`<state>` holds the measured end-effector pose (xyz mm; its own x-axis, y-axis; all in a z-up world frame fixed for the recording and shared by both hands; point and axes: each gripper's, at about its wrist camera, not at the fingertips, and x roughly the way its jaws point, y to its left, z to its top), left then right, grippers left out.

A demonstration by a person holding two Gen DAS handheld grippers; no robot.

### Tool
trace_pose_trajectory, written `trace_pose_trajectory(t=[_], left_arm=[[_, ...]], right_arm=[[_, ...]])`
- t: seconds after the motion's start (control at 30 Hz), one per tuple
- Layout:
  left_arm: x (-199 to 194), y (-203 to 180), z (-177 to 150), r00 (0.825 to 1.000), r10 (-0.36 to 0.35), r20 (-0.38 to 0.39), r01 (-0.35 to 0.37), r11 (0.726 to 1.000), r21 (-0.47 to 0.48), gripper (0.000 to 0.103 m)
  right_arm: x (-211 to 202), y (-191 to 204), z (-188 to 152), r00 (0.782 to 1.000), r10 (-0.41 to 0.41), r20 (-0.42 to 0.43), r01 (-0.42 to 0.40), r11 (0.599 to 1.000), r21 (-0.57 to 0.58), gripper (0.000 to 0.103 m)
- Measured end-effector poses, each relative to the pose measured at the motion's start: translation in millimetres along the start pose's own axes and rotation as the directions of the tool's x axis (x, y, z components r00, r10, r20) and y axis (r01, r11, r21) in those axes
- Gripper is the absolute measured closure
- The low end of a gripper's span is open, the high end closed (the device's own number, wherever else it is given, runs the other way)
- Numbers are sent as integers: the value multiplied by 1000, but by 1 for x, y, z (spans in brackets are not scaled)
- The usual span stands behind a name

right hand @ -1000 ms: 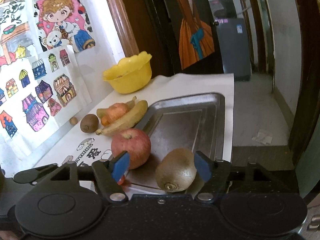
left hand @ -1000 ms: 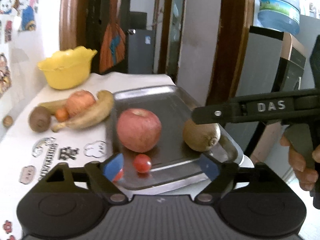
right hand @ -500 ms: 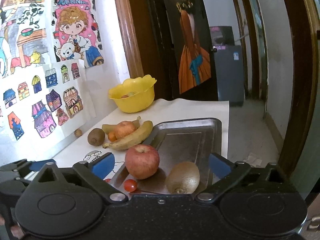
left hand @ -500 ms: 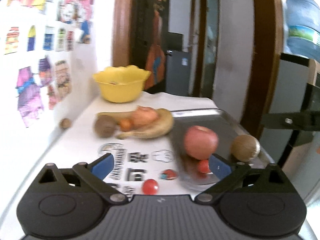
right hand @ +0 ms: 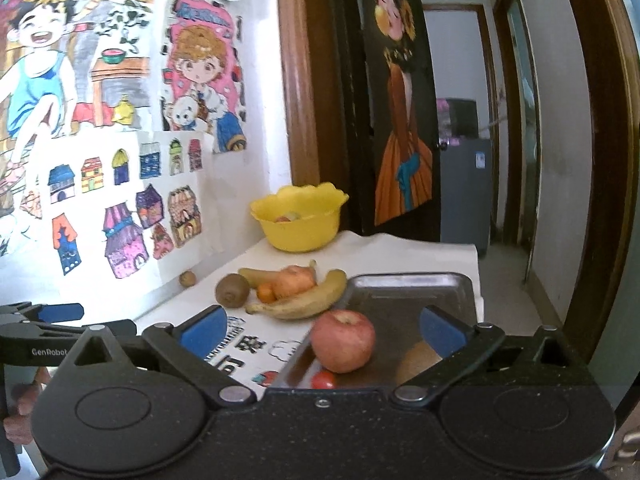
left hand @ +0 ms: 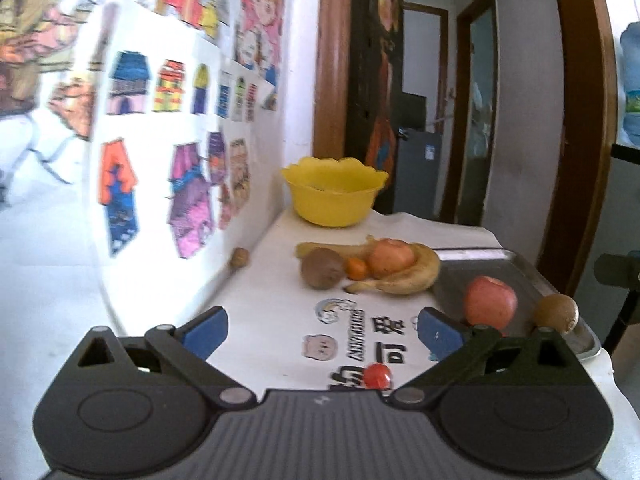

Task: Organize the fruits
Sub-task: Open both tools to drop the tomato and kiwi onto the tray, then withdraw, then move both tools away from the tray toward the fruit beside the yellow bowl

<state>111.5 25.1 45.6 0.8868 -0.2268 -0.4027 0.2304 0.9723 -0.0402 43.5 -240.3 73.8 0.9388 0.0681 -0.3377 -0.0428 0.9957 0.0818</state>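
A metal tray [right hand: 404, 288] [left hand: 524, 276] holds a red apple [right hand: 343, 340] [left hand: 489, 302], a kiwi [right hand: 420, 360] [left hand: 557, 313] and a cherry tomato [right hand: 323, 380]. Left of the tray lie a banana [right hand: 304, 300] [left hand: 404, 276], an orange-pink fruit [right hand: 294, 280] [left hand: 390, 258], a small orange [left hand: 356, 268], and a second kiwi [right hand: 232, 289] [left hand: 322, 268]. Another cherry tomato [left hand: 376, 375] lies on the cloth. My left gripper [left hand: 322, 330] is open and empty, held above the cloth. My right gripper [right hand: 322, 330] is open and empty, near the tray's front.
A yellow bowl [right hand: 300, 220] [left hand: 334, 190] stands at the back near the wall. A small walnut [right hand: 187, 279] [left hand: 240, 258] lies by the wall. Drawings cover the wall on the left. The table edge drops off right of the tray.
Both grippers have pulled back and opened wide. The right gripper let go of the kiwi in the tray. The left gripper swung left, off the tray and over the cloth.
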Motion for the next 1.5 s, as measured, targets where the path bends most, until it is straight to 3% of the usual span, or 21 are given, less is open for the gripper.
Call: trace_pose_trajectory(t=[0.33, 0.73, 1.27, 1.37, 1.5], left_arm=[[-20, 32, -4, 997, 79, 17, -79, 997, -21, 0], [-25, 46, -10, 995, 99, 5, -99, 995, -28, 0], [-1, 33, -7, 996, 81, -33, -81, 997, -4, 0], [9, 27, -3, 996, 75, -43, -75, 997, 6, 0], [23, 16, 10, 996, 74, -40, -73, 997, 31, 0]], right_arm=[[7, 51, -13, 998, 50, -29, -51, 998, -30, 1], [19, 79, -25, 995, 57, -85, -61, 997, -45, 1], [44, 64, -32, 988, 32, -153, -41, 998, -53, 1], [51, 56, -22, 990, 45, -132, -54, 996, -65, 1], [59, 42, 9, 990, 118, -72, -124, 990, -75, 1]])
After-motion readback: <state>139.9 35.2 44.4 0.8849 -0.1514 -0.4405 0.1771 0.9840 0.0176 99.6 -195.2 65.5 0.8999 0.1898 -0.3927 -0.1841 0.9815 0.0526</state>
